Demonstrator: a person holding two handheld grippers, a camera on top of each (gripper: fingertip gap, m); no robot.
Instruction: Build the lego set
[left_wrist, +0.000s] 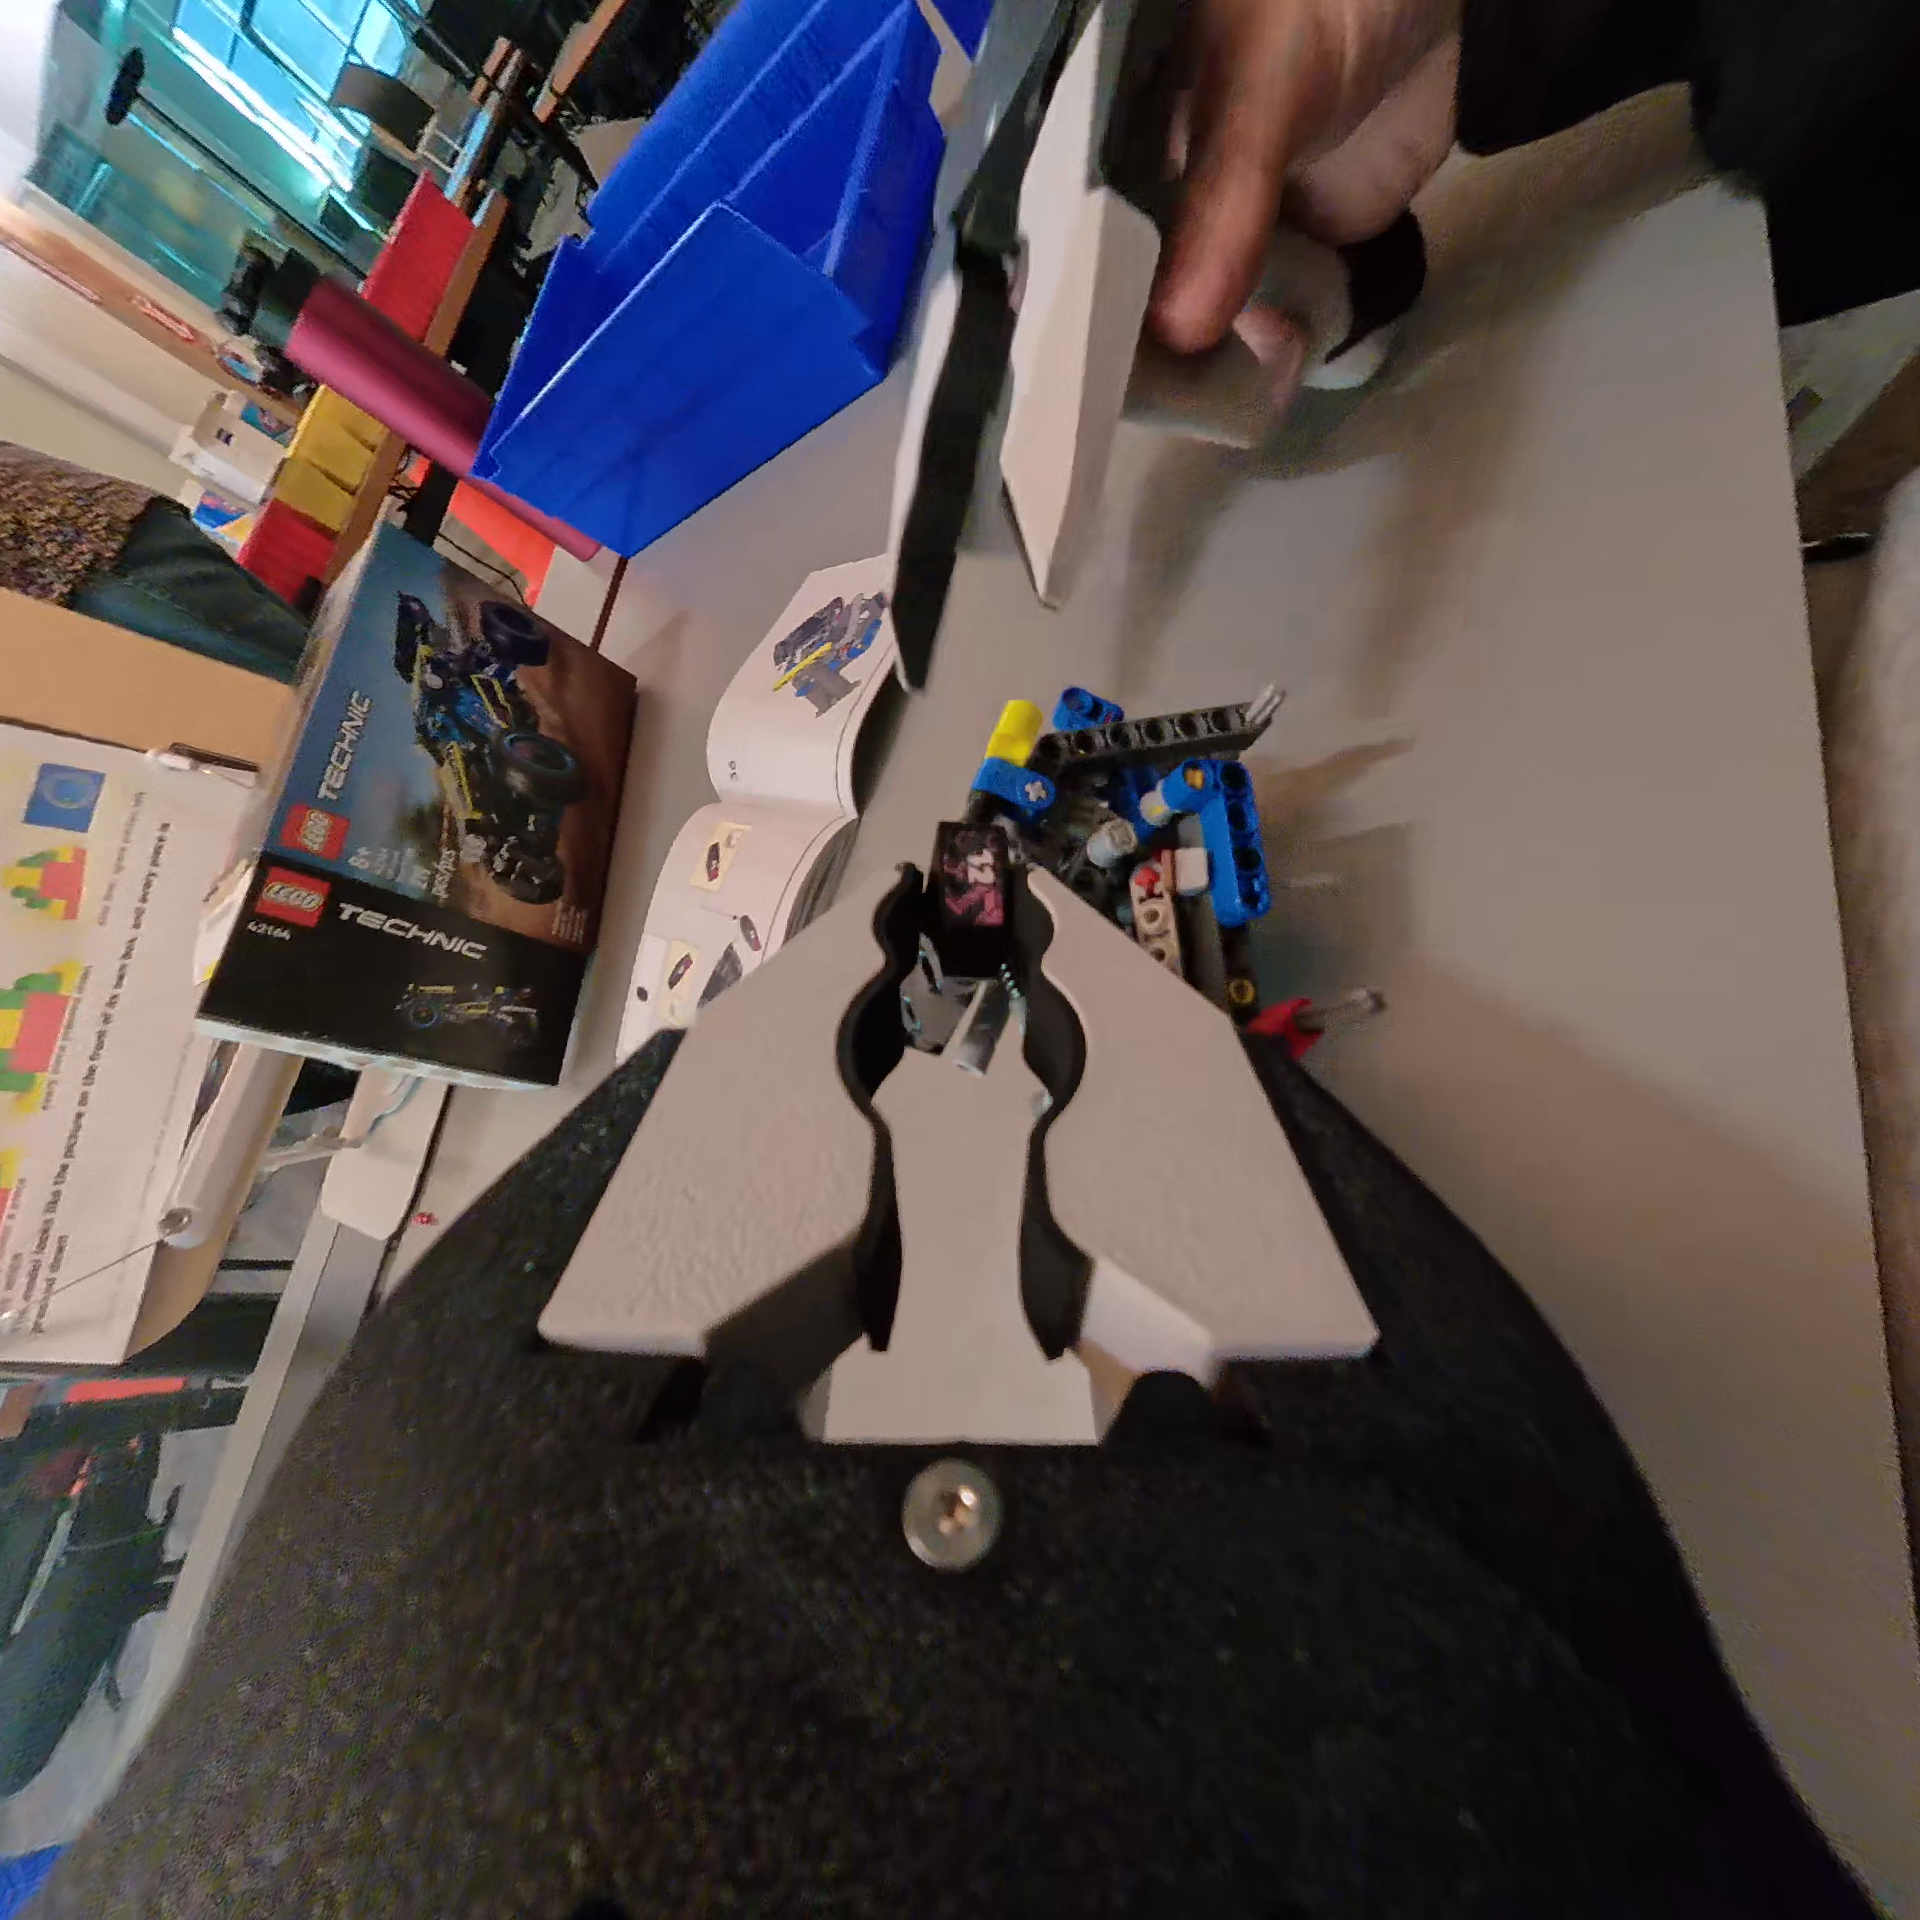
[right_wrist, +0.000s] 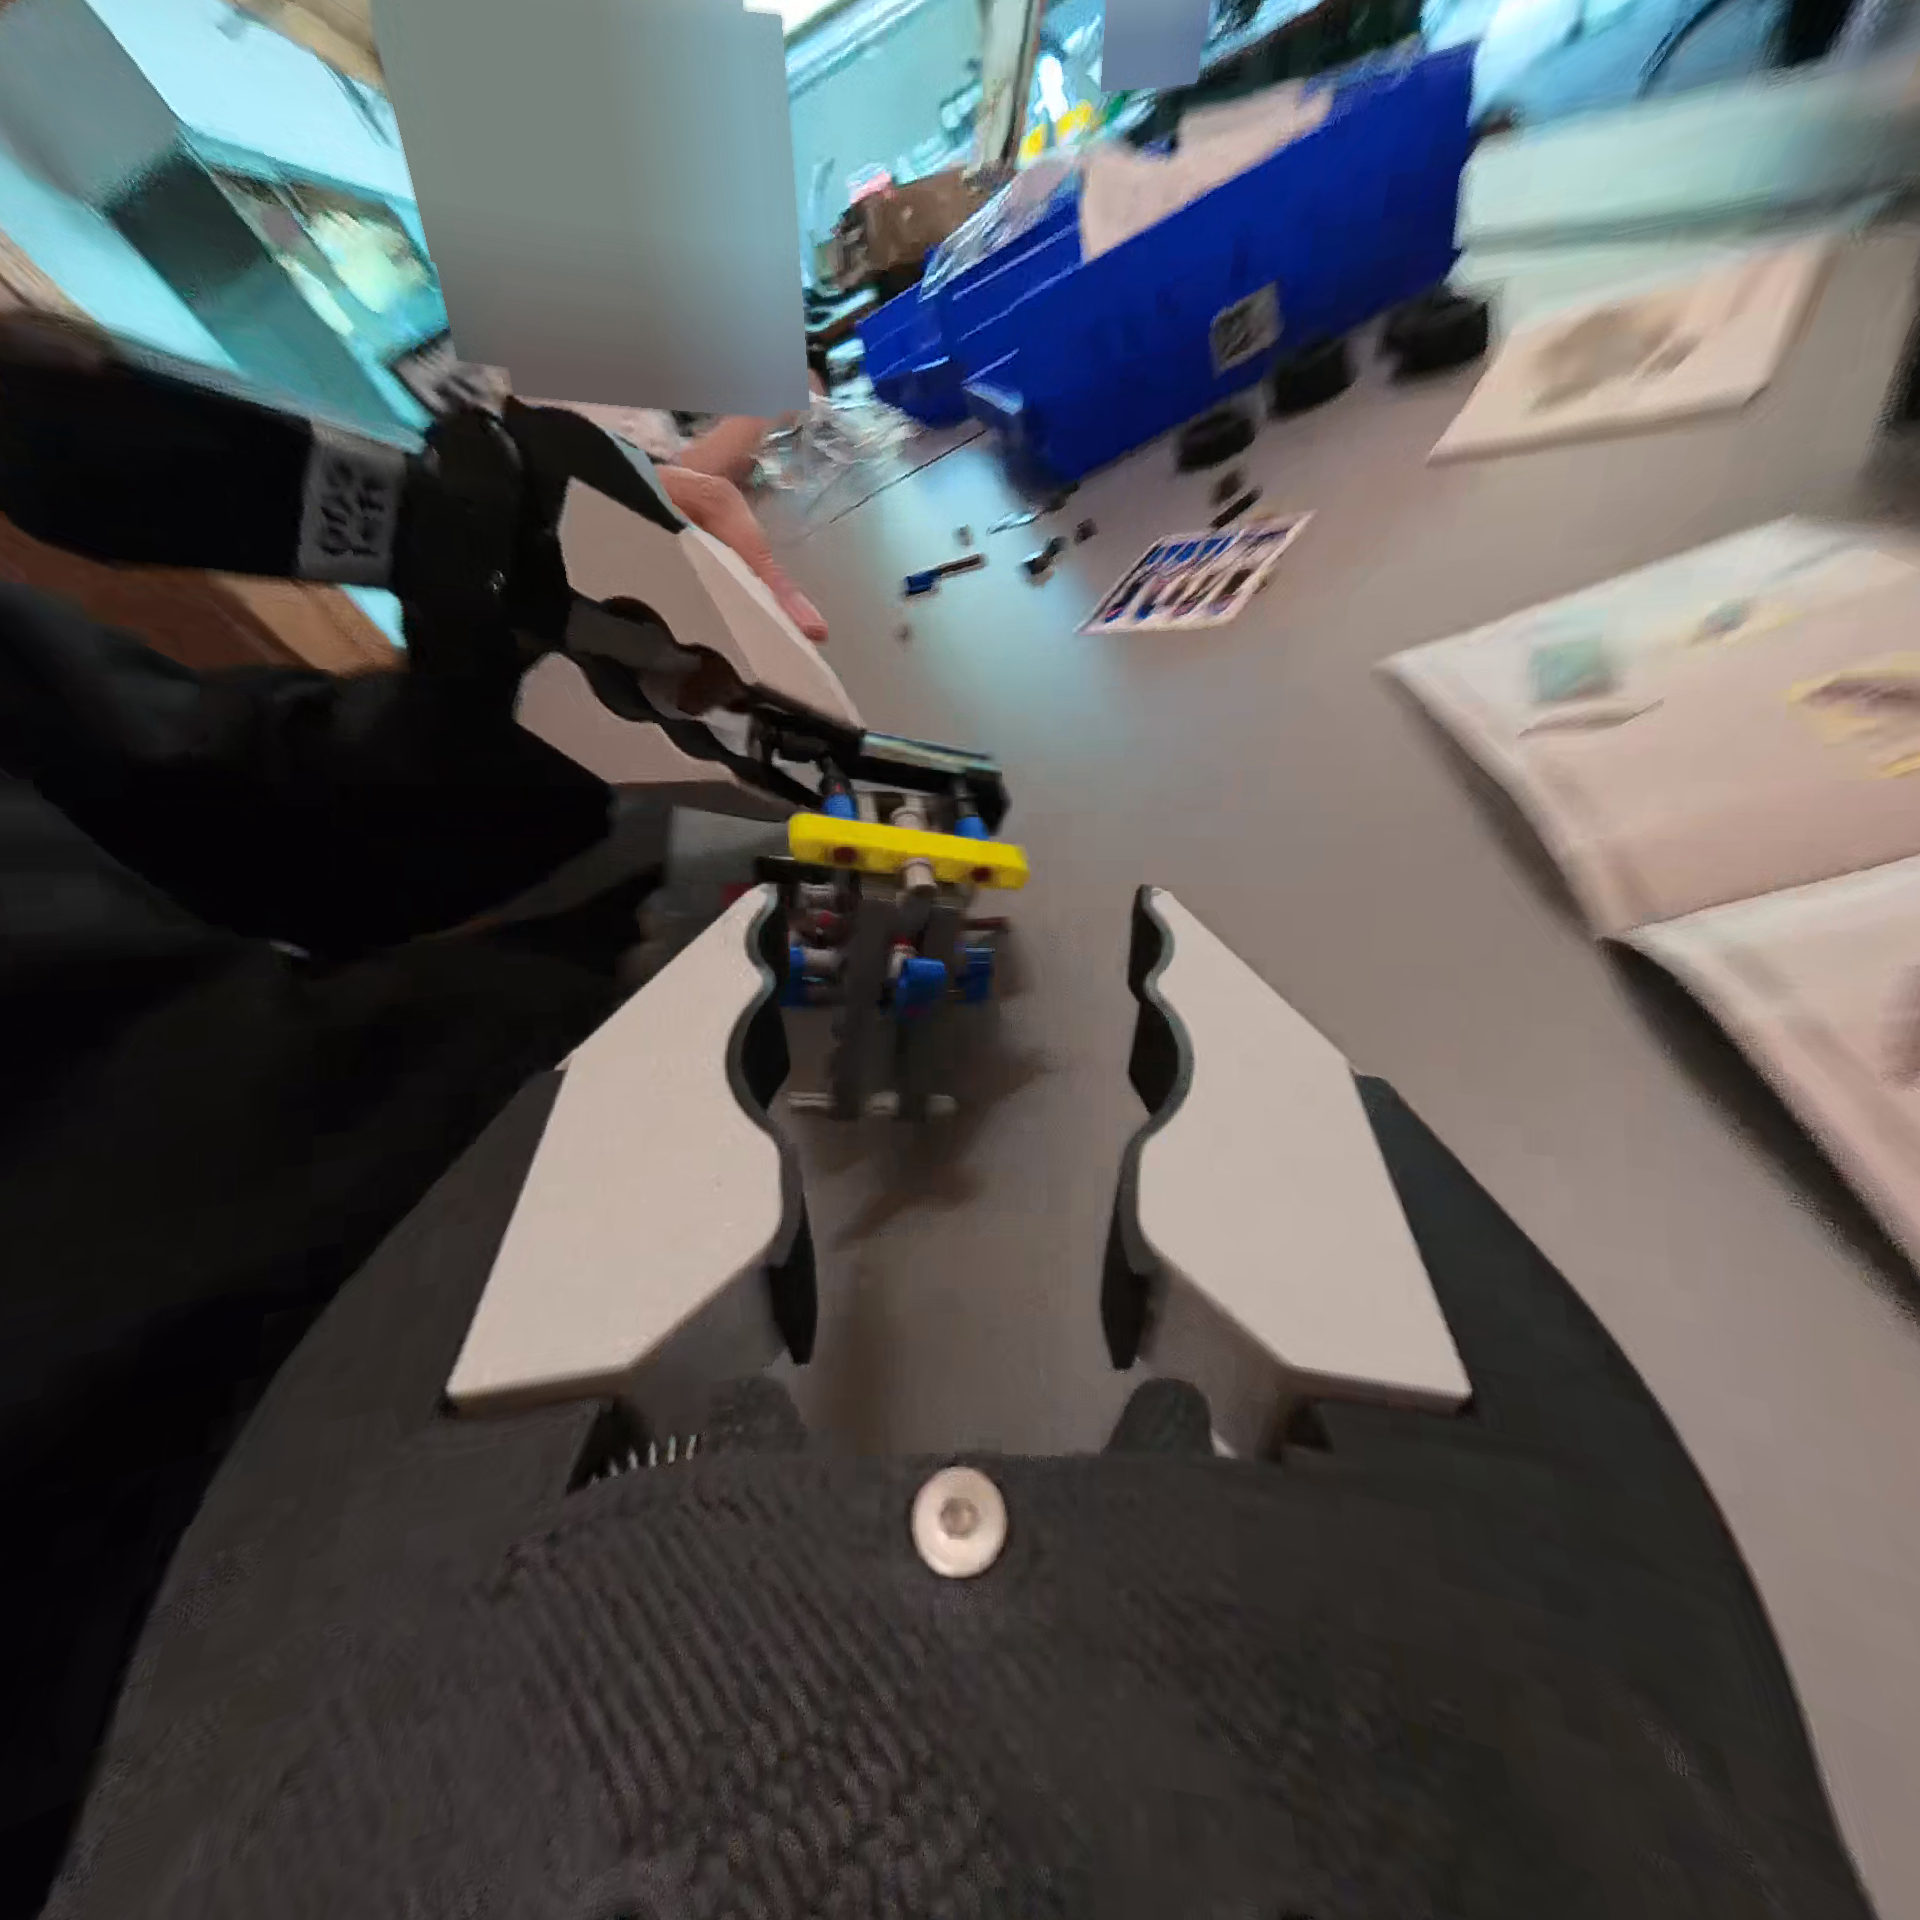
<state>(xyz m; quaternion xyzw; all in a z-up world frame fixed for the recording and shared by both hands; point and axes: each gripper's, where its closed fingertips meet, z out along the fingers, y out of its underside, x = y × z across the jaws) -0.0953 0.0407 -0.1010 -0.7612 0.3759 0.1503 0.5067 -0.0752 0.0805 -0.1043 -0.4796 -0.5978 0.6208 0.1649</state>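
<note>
Two hand-held grippers | left (left_wrist: 971, 914) pinching black panel (left_wrist: 971, 899) atop brick model (right_wrist: 894, 935) | right (right_wrist: 951, 935) spread, model between fingertips

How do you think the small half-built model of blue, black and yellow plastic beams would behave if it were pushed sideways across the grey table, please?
The half-built model of plastic beams probably slides easily: light plastic on the smooth grey table. It may tip, standing tall on a narrow base. Its yellow beam and protruding pins look snag-prone; joints might pop apart.

Two wrist cameras, each close along its own fingers, facing across the shared brick model (left_wrist: 1132, 831) from opposite sides.
</note>
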